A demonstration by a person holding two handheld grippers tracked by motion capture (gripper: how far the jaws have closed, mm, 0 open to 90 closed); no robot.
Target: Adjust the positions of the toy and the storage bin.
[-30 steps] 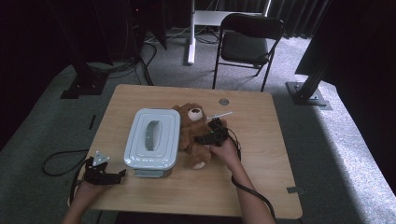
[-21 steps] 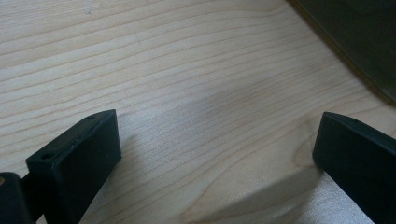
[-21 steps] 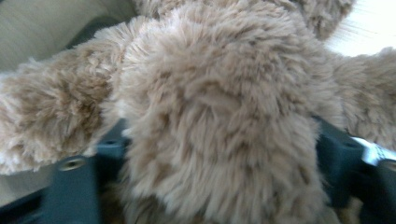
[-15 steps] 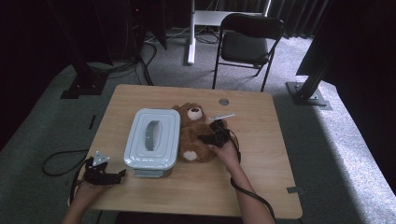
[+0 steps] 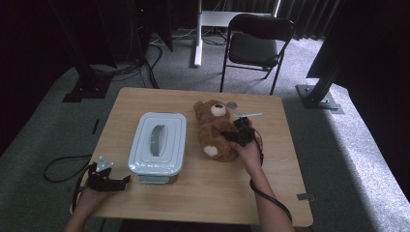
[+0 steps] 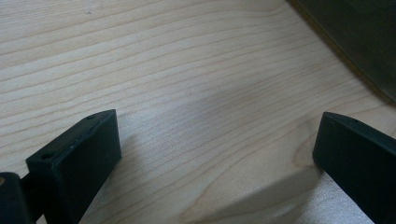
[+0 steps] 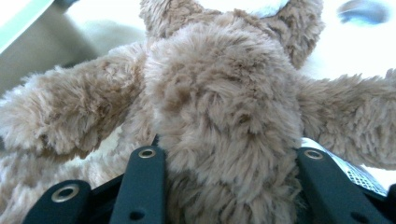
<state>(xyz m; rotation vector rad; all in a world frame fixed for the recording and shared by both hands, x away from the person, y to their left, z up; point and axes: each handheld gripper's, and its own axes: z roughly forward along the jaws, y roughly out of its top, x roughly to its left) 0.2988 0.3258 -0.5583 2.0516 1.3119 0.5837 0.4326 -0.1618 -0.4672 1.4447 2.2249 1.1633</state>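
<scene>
My right gripper [image 5: 233,137] has just closed on the bear [image 5: 212,130]; the box [image 5: 158,145] remains lidded. My left gripper [image 5: 110,182] rests agape on the table [image 5: 203,193].

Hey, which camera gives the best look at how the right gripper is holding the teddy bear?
The right gripper view: its jaws press both sides of the teddy bear. The high view shows the right gripper small against the bear; the left gripper view shows bare table.

A wooden table [image 5: 193,193] carries a lidded box [image 5: 158,141] and teddy bear [image 5: 212,130].
</scene>
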